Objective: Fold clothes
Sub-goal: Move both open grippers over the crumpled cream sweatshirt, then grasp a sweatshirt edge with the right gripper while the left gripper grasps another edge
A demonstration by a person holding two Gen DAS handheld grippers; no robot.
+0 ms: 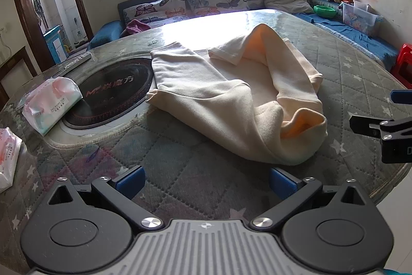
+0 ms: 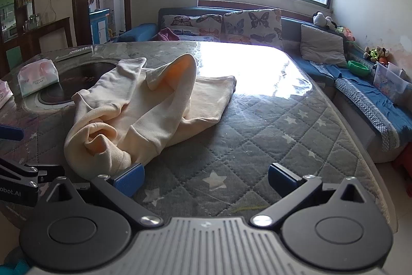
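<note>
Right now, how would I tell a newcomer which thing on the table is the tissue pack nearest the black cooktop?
Start at the round table with the grey star-quilted cover and find the black circular cooktop set into it, beside the cream garment. The soft plastic tissue pack with a pink and green print overlaps the cooktop's rim. A second pack lies farther out, at the table's edge.

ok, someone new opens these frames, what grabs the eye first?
The crumpled cream garment heaped mid-table, its orange lining showing, on the quilted star-print table cover. Then the blown-out window glare on the table's far end, and both grippers, left gripper and right gripper, open and empty at the near edge.
</note>
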